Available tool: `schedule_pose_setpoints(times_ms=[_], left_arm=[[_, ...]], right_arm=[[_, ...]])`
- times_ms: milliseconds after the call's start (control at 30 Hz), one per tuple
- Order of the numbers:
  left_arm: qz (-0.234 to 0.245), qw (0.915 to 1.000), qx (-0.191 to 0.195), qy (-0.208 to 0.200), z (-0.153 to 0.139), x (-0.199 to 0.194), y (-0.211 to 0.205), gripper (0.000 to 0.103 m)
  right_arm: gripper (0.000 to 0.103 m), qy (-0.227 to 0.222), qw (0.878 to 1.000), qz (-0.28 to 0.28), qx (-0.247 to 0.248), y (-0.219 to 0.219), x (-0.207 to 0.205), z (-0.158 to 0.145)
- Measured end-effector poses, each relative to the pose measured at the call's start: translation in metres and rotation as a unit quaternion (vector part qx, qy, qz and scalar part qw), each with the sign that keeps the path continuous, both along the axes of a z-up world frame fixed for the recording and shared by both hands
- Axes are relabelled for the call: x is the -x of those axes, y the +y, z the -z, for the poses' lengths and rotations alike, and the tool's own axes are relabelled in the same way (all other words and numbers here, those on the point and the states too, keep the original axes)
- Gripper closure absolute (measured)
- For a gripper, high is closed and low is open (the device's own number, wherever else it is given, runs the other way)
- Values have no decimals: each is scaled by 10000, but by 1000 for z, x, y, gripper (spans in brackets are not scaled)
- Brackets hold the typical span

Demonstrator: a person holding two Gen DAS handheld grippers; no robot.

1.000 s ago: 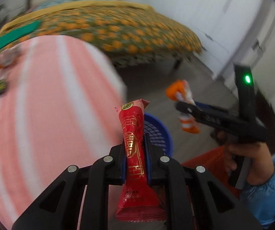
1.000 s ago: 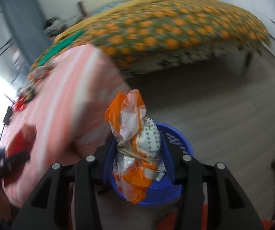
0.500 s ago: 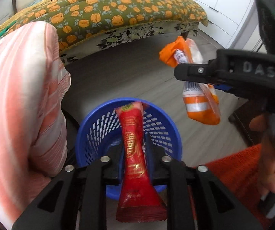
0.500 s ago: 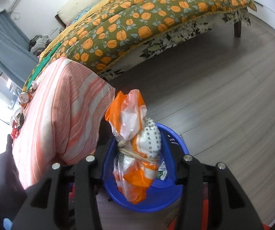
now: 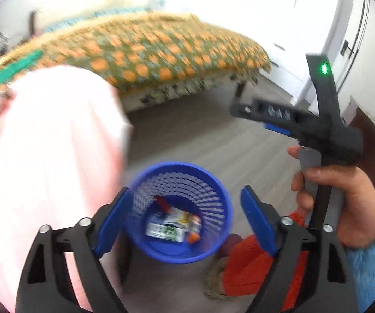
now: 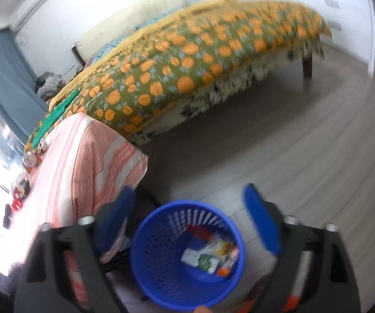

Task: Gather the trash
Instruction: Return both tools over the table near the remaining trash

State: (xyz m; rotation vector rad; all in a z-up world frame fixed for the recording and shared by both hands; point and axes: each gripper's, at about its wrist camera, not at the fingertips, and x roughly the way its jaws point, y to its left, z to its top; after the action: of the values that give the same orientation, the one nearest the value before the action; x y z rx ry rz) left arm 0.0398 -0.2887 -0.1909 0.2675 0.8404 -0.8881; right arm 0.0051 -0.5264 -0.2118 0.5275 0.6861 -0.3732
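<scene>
A blue mesh bin (image 5: pixel 158 250) stands on the floor beside the table. It also shows in the right wrist view (image 6: pixel 148 266). Wrappers (image 5: pixel 173 225) lie at its bottom, among them a red packet and an orange-and-white one (image 6: pixel 210 257). My left gripper (image 5: pixel 184 219) is open and empty above the bin. My right gripper (image 6: pixel 192 224) is open and empty above the bin too. It shows from the side in the left wrist view (image 5: pixel 278 120), held in a hand.
A table with a pink striped cloth (image 6: pixel 83 161) stands left of the bin, with more trash (image 6: pixel 20 195) at its far end. A bed with an orange-flowered cover (image 6: pixel 187 62) stands behind. An orange mat (image 5: pixel 255 263) lies right of the bin.
Both grippers have opened. The red packet and the orange-and-white packet have dropped into the blue bin. Both views have tilted up.
</scene>
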Motion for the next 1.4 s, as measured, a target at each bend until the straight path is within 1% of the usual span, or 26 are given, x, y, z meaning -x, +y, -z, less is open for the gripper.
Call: schedule_pose_setpoints(times_ms=[33,67,133,167,200,267,300,333,433,467,533,633,700,733,800,933,1033,1400], left_arm=[[-120,9999,4,-57,-4,-3,12,14],[-272,9996,11,-91,-7,-7,27,13],[-675,9977,-35,-64,-8,-25,64,13],[-920,9957,-99,-76,-7,-37,86,13],[-1073,9941,-149,-96,-5,-46,99,13],[-1444,9891,-283,-101,1,-68,132,13],[-1712,9845,-358,-96,4,-84,155,13],[-1862,9816,-405,-109,5,-94,170,13],[-2335,9698,-695,-143,10,-130,214,13],[-2497,9651,-780,-110,12,-144,228,13],[-2744,9584,-778,-39,13,-161,255,13],[-2997,9508,-785,37,15,-182,281,13],[-3086,9472,-872,54,19,-190,290,13],[-3093,9471,-851,91,21,-194,293,11],[-3101,9476,-764,127,20,-194,301,10],[-3092,9467,-903,103,24,-197,295,6],[-3111,9461,-896,121,24,-194,294,6],[-3114,9460,-896,123,24,-194,292,5]], right_arm=[[12,10,9998,-99,156,9,-2,-3],[12,54,9987,-320,387,27,-6,-9],[12,101,9950,-777,625,62,-16,-19],[8,102,9912,-1101,722,86,-25,-26],[5,118,9863,-1423,822,112,-34,-34],[5,148,9753,-1958,1013,158,-51,-48],[5,134,9695,-2206,1060,178,-60,-54],[5,124,9612,-2551,1044,204,-74,-61],[5,277,9462,-3081,945,251,-111,-66],[5,379,9409,-3214,999,269,-129,-63],[5,589,9359,-3282,1141,292,-160,-53],[5,924,9359,-3223,1082,308,-192,-35],[5,1133,9349,-3152,1177,314,-213,-24],[5,1202,9333,-3150,1233,318,-219,-20],[5,1127,9341,-3146,1259,323,-229,-16],[5,1076,9342,-3136,1316,329,-251,-15],[5,982,9384,-3113,1133,322,-266,-13],[5,990,9385,-3100,1150,324,-266,-15]])
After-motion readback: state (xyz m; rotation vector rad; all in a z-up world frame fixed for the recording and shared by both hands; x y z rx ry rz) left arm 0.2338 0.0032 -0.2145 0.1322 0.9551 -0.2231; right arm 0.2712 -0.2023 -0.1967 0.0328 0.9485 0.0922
